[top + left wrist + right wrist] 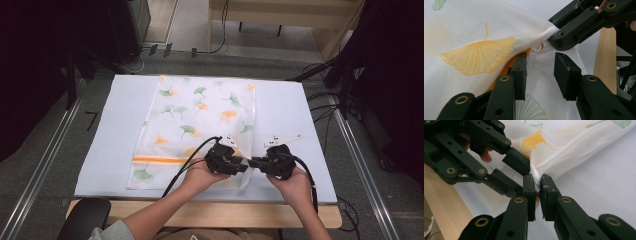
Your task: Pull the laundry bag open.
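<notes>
Right gripper (537, 185) fingers pinch the mesh bag (200, 120) corner; left gripper (540, 72) fingers, half-open, seemingly straddle it.

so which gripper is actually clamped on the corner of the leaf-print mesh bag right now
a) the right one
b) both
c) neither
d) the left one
a: in the right gripper view, the right gripper has its pads pinched on the bag's corner, while in the left gripper view the left gripper stands with a clear gap, its pads off the mesh.
</notes>
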The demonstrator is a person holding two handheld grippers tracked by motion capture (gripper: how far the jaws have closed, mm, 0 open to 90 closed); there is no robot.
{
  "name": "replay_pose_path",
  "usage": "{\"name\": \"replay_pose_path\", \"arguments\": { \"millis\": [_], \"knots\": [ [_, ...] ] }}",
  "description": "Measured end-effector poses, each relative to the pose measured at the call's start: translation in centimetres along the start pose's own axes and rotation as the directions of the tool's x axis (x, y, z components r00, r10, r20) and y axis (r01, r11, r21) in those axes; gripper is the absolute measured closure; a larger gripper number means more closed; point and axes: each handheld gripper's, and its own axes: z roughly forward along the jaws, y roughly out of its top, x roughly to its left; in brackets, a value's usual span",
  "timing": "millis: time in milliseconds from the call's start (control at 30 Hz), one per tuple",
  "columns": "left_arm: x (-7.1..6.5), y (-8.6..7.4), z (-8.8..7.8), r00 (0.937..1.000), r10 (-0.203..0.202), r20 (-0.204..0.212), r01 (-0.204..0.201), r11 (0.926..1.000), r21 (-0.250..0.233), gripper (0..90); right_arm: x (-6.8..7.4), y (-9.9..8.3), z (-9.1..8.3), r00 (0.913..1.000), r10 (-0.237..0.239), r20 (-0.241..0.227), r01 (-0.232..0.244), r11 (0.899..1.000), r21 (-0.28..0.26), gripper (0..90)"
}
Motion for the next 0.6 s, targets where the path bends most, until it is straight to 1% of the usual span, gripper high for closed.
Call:
{"name": "replay_pose_path", "arguments": {
  "millis": [167, 200, 233, 267, 300, 367, 400, 433, 467, 567, 600],
  "knots": [
    [0.20, 0.05, -0.11, 1.0000, -0.006, 0.002, 0.006, 0.9999, 0.011, 67.3, 0.06, 0.02, 0.07, 1.0000, -0.004, -0.001, 0.004, 1.000, 0.003, 85.6],
    [0.21, 0.07, -0.11, 0.9998, -0.017, 0.010, 0.016, 0.9999, 0.003, 68.9, 0.04, 0.02, 0.06, 1.0000, -0.004, -0.002, 0.004, 1.000, 0.004, 85.6],
    [0.24, 0.09, -0.11, 0.9997, -0.018, 0.016, 0.018, 0.9998, -0.001, 70.1, 0.04, 0.02, 0.06, 1.0000, -0.003, -0.003, 0.003, 1.000, 0.002, 85.6],
    [0.25, 0.12, -0.11, 0.9996, -0.023, 0.016, 0.023, 0.9997, 0.003, 72.2, 0.04, 0.03, 0.04, 1.0000, -0.007, -0.004, 0.007, 1.000, 0.001, 85.6],
    [0.29, 0.15, -0.15, 0.9997, -0.023, 0.011, 0.023, 0.9997, 0.012, 72.2, 0.04, 0.03, 0.04, 1.0000, -0.007, -0.004, 0.007, 1.000, 0.001, 85.6],
    [0.34, 0.17, -0.06, 0.9989, -0.044, 0.019, 0.044, 0.9990, 0.010, 73.4, 0.07, 0.03, 0.05, 1.0000, -0.008, -0.001, 0.008, 1.000, 0.002, 85.6],
    [0.29, 0.14, -0.01, 0.9989, -0.043, 0.019, 0.043, 0.9991, 0.003, 77.5, 0.08, 0.04, 0.06, 1.0000, -0.006, 0.000, 0.006, 1.000, 0.002, 85.6],
    [0.24, 0.16, -0.04, 0.9995, -0.029, 0.011, 0.029, 0.9995, 0.009, 78.8, 0.08, 0.04, 0.05, 1.0000, -0.006, 0.000, 0.006, 1.000, 0.002, 85.6],
    [0.17, 0.16, 0.00, 0.9996, -0.025, 0.009, 0.025, 0.9997, 0.007, 78.8, 0.08, 0.04, 0.05, 1.0000, -0.006, 0.000, 0.006, 1.000, 0.002, 85.6],
    [0.17, 0.16, 0.14, 0.9997, -0.025, 0.003, 0.025, 0.9997, 0.007, 81.3, 0.09, 0.04, 0.04, 1.0000, -0.007, 0.002, 0.007, 1.000, 0.003, 85.7],
    [0.21, 0.17, 0.14, 0.9997, -0.023, 0.001, 0.023, 0.9997, 0.012, 83.6, 0.11, 0.05, 0.07, 1.0000, -0.006, 0.001, 0.006, 1.000, 0.003, 85.7]
  ]
}}
